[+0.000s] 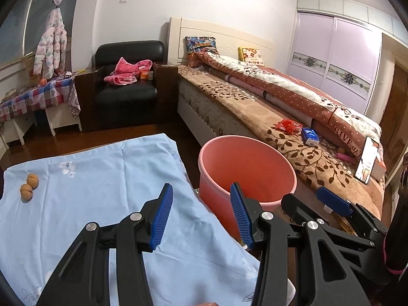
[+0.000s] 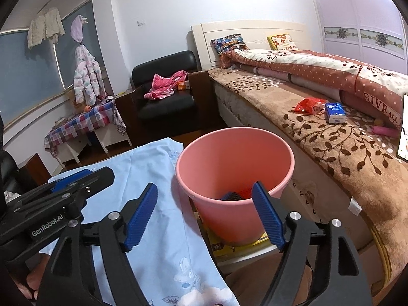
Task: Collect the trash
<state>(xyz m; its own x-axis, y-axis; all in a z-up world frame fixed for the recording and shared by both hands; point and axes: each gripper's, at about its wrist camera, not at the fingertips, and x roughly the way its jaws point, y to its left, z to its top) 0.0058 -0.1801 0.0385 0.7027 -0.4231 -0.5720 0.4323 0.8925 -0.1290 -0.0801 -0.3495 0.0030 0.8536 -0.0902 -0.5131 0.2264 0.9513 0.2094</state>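
A pink bucket [image 1: 242,163] [image 2: 229,158] stands on the floor between a table under a light blue cloth [image 1: 102,178] [image 2: 153,158] and the bed. Some dark and red trash [image 2: 236,195] lies at its bottom. My left gripper [image 1: 201,186] is open and empty, hovering over the cloth's edge beside the bucket. My right gripper [image 2: 204,185] is open too, nothing between its blue pads, with its right finger over the bucket's near rim. Two walnuts [image 1: 29,186] rest on the cloth at the left. A red wrapper [image 1: 288,126] [image 2: 308,105] lies on the bed.
A blue tissue pack [image 1: 309,136] [image 2: 335,112], a pink object [image 1: 345,156] and a lit phone [image 1: 367,160] lie on the brown bed cover. A black armchair [image 1: 127,86] with pink clothing stands behind the table. The bucket sits on a yellow box [image 2: 242,247].
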